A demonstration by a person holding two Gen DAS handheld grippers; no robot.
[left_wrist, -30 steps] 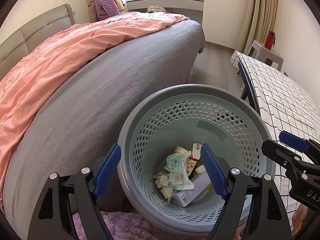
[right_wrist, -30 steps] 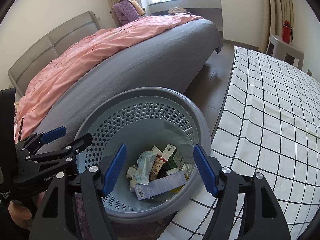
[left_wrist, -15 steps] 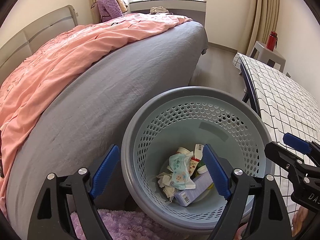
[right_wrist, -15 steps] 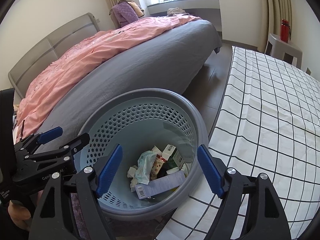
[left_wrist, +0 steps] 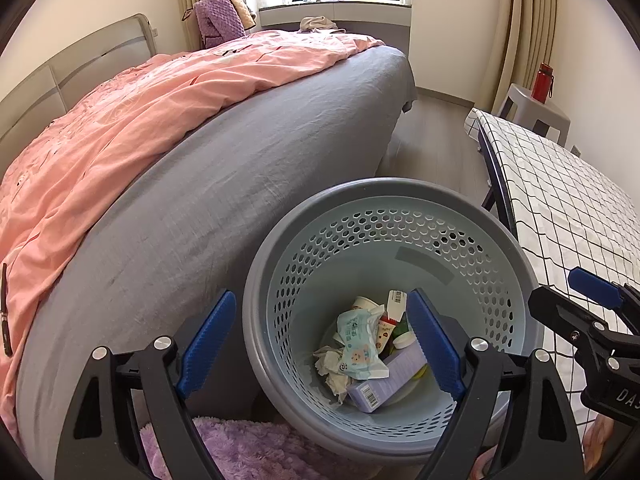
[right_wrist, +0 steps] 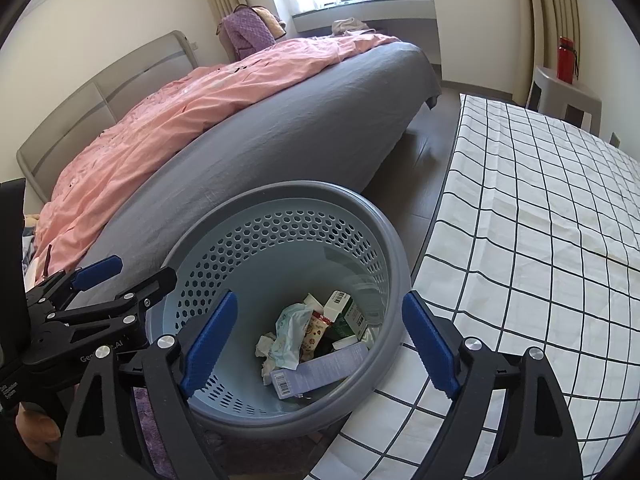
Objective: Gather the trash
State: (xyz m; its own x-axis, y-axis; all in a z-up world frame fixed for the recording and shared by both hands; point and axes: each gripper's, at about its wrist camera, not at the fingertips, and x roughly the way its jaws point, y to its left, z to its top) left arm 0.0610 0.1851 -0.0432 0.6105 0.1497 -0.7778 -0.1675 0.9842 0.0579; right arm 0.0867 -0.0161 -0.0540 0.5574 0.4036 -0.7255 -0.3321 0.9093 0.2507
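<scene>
A round grey-blue perforated trash basket (left_wrist: 400, 240) stands on the floor between the bed and a table; it also shows in the right wrist view (right_wrist: 280, 232). Inside lie a wet-wipe pack (left_wrist: 356, 344), crumpled tissue (left_wrist: 332, 368), a lilac box (left_wrist: 384, 380) and small cartons (right_wrist: 344, 312). My left gripper (left_wrist: 320, 344) is open and empty above the basket's near rim. My right gripper (right_wrist: 316, 344) is open and empty, also above the basket. Each gripper shows at the edge of the other's view.
A bed with a grey sheet (left_wrist: 248, 184) and pink duvet (left_wrist: 140, 112) lies left of the basket. A table with a black-checked white cloth (right_wrist: 540, 220) is on the right. A purple rug (left_wrist: 248, 452) lies below. A stool with a red bottle (right_wrist: 566, 60) stands far right.
Both grippers have drawn back and up from the basket a little, so it sits lower and smaller in both views. Both stay open.
</scene>
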